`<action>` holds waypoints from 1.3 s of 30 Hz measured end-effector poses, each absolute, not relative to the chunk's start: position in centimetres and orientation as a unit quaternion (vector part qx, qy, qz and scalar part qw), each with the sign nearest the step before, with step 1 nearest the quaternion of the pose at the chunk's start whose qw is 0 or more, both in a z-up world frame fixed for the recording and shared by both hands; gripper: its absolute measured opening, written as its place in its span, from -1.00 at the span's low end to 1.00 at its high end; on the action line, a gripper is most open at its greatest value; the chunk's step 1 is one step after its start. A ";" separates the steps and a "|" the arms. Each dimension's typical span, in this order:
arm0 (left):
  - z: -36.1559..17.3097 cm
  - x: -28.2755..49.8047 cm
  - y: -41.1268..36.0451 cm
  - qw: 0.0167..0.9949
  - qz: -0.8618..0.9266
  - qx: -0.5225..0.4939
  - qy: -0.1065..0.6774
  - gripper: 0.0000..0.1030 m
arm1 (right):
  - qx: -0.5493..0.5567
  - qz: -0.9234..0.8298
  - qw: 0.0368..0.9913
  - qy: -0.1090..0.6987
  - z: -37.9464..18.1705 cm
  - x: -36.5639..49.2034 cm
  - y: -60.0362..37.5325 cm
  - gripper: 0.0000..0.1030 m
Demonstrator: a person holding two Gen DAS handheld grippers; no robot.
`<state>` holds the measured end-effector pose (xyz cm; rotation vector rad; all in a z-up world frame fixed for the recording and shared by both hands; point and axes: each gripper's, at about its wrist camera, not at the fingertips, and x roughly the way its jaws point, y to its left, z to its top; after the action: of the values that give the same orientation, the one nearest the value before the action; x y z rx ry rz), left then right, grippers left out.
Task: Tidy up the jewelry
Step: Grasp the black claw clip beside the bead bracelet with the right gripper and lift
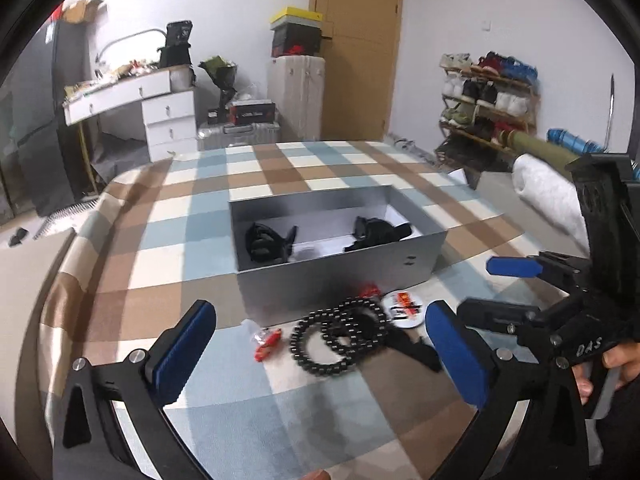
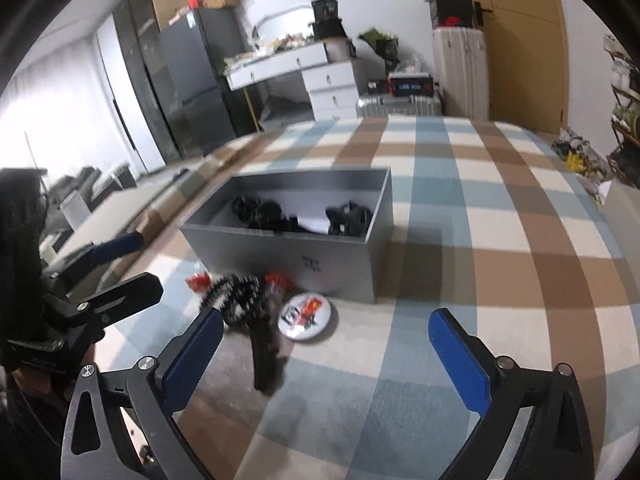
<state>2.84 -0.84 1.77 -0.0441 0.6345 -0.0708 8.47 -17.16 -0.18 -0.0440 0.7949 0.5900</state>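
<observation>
in the left wrist view the bead necklace (image 1: pixel 340 336) lies on the checked cloth (image 1: pixel 160 220) ahead of and between the spread jaws, nearer the right one. the round badge (image 1: pixel 404 308) lies just beyond it, toward the right jaw. the open box (image 1: pixel 340 276) stands behind both, with dark items (image 1: pixel 266 242) inside. a small packet (image 1: pixel 266 342) lies left of the necklace.
</observation>
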 end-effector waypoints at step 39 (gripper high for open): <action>-0.2 3.0 0.8 0.934 -0.032 -0.035 0.353 0.98 | -0.160 0.313 0.852 0.389 -2.2 5.3 -13.1 -0.66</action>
<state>2.99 0.76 -0.20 -0.0713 0.7223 -0.0645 5.34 -13.11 -2.16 -0.3358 0.8192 0.6593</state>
